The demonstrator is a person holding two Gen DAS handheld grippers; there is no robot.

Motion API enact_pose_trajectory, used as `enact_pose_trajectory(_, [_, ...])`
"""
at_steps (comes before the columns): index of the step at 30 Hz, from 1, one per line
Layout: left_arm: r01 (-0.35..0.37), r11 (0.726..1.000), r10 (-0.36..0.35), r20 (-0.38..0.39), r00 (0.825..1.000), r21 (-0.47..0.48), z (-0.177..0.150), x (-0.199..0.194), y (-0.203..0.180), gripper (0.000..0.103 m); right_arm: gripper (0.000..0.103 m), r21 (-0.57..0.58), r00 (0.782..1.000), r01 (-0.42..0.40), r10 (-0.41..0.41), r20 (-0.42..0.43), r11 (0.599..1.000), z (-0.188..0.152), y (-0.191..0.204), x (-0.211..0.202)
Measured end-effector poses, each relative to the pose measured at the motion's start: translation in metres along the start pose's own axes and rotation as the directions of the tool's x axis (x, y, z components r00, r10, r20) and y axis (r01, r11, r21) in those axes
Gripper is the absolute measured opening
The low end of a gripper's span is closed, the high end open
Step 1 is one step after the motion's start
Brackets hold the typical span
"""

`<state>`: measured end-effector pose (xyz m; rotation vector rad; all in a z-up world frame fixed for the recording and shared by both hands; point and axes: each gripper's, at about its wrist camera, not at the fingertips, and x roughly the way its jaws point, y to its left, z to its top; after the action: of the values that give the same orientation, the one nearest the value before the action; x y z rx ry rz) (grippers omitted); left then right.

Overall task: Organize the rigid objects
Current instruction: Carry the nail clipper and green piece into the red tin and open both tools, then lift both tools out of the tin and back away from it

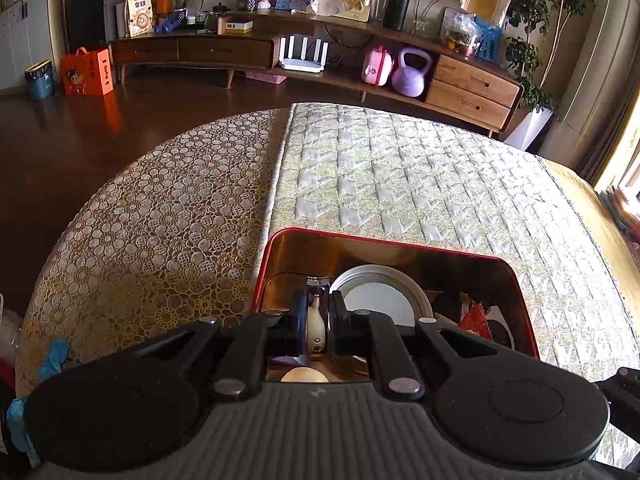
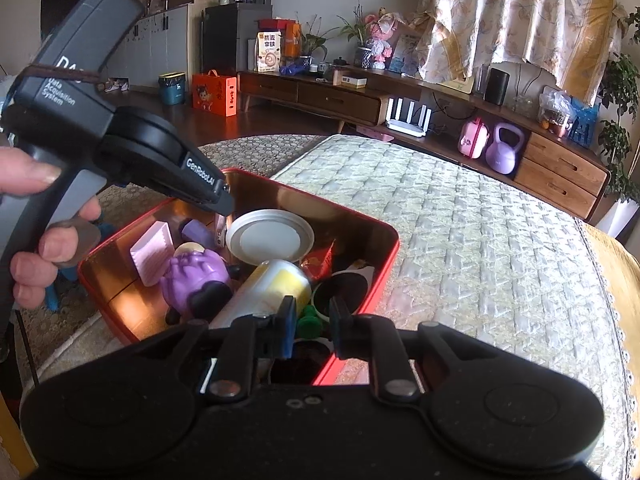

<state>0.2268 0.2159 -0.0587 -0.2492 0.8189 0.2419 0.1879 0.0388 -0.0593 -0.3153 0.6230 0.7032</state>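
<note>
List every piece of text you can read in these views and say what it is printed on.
"GenRobot.AI": arm of the left gripper.
"Data Acquisition System": grey body of the same gripper, under large letters partly hidden by a band.
"燕麦拿铁": snack bag on the sideboard.
Orange gift box on the floor: characters too small to read.
Items in the red tin: no legible print.

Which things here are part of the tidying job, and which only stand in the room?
Job:
red tin
small white-and-chrome object, clamped in left gripper
round white lid
purple toy
pink tray
white-and-yellow cylinder
right gripper, jaws apart over the tin

Lying about:
purple kettlebell
white router
orange box
</note>
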Motion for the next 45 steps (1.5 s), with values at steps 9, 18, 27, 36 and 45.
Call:
enact_pose_trajectory(9, [-0.031, 0.999, 0.031, -0.023, 0.999, 0.017, -0.005, 0.005, -0.004, 0.012, 0.033, 0.058, 0.999, -0.033, 0.032, 0.018, 0.998, 0.001, -0.004, -0.012])
enact_pose_trajectory(18, [-0.019, 1.000, 0.019, -0.011, 1.000, 0.004, -0.015, -0.013, -0.005, 0.012, 0.043, 0.106, 0.999, -0.048, 0.045, 0.031, 0.993, -0.001, -0.006, -0.027])
enact_pose_trajectory(27, [0.011, 1.000, -0.012, 0.050, 0.999, 0.008, -0.028, -0.049, -0.009, 0.057, 0.054, 0.142, 0.997, -0.058, 0.050, 0.061, 0.988, -0.001, -0.005, -0.050])
enact_pose_trajectory(36, [0.027, 0.999, -0.030, 0.101, 0.994, 0.037, -0.043, -0.087, -0.011, 0.065, 0.072, 0.159, 0.994, -0.069, 0.054, 0.096, 0.985, -0.002, -0.003, -0.072])
enact_pose_trajectory(45, [0.026, 0.995, -0.040, 0.154, 0.987, 0.091, -0.065, -0.121, -0.017, 0.074, 0.093, 0.218, 0.988, -0.100, 0.071, 0.135, 0.971, -0.009, -0.009, -0.096])
